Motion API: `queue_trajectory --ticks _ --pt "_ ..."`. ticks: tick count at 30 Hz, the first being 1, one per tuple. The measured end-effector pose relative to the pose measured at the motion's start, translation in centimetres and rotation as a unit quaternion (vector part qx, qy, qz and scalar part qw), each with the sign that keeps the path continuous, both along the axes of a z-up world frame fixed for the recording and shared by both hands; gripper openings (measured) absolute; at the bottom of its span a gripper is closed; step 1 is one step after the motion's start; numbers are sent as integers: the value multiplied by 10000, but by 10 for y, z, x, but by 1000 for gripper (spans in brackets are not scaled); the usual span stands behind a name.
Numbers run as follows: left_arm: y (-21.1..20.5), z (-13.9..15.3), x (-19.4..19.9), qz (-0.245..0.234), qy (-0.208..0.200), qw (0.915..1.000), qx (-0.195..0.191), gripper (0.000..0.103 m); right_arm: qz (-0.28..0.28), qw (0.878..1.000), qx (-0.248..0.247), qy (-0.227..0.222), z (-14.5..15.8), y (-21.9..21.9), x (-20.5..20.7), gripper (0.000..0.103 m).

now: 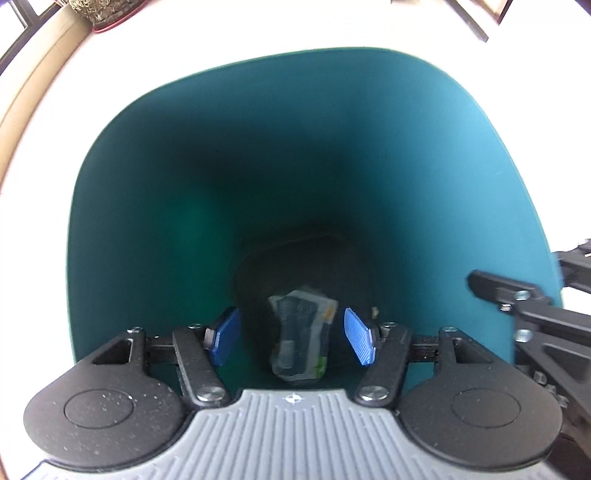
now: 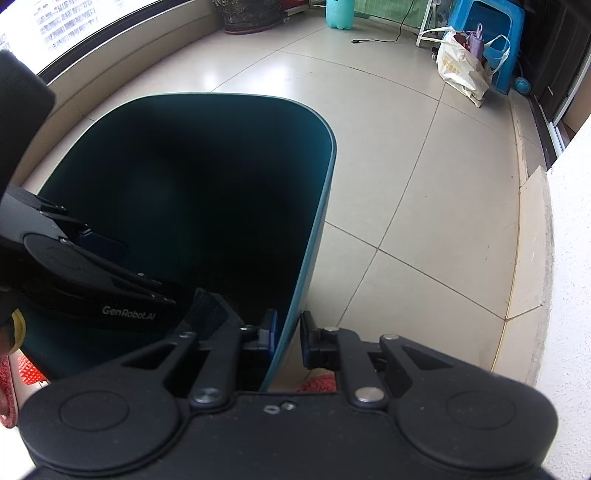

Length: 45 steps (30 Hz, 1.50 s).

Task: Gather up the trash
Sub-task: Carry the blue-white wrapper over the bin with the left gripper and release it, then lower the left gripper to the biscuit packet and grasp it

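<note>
Inside bin (image 1: pixel 155 192), wrapper (image 1: pixel 301 332), left hand-held gripper (image 1: pixel 291 338) agape; right hand-held gripper (image 2: pixel 288 339) clamping rim

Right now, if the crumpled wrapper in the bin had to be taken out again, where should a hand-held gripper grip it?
Probably across the narrow middle of the wrapper, coming straight down through the teal bin's open top. The wrapper looks long and crumpled, and the bin's walls block every sideways approach.

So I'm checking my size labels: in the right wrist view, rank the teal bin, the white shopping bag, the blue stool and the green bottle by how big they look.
1. teal bin, far largest, though also nearest.
2. blue stool and white shopping bag: too alike to rank.
3. green bottle, smallest, partly cut off.
</note>
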<state>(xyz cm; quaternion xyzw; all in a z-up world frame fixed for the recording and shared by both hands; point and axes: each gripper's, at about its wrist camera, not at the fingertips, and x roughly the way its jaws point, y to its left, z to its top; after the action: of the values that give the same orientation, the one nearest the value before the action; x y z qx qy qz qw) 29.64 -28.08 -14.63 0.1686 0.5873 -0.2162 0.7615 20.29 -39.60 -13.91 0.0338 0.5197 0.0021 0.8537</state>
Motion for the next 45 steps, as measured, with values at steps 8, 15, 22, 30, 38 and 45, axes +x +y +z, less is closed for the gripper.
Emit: queue_trajectory --ticks 8,15,22,30,38,45 --pt "28 40 -31 -60 -385 9983 -434 61 6 10000 -61 5 -1 4 1 11" --pt "60 76 -39 48 -575 9948 -835 62 253 9994 -238 -8 -2 12 1 12" --pt "99 103 -54 230 -886 9913 -944 62 646 9963 -563 64 -2 25 1 12" --pt "167 115 -56 770 -1169 9862 -879 62 1101 9889 -948 301 -1 40 5 13" --pt "233 93 -37 1341 -1025 9843 -513 62 1456 9820 -1020 635 -1 38 11 14" --pt "276 61 -19 1701 -817 9814 -341 62 1490 9811 -953 789 -1 36 28 14"
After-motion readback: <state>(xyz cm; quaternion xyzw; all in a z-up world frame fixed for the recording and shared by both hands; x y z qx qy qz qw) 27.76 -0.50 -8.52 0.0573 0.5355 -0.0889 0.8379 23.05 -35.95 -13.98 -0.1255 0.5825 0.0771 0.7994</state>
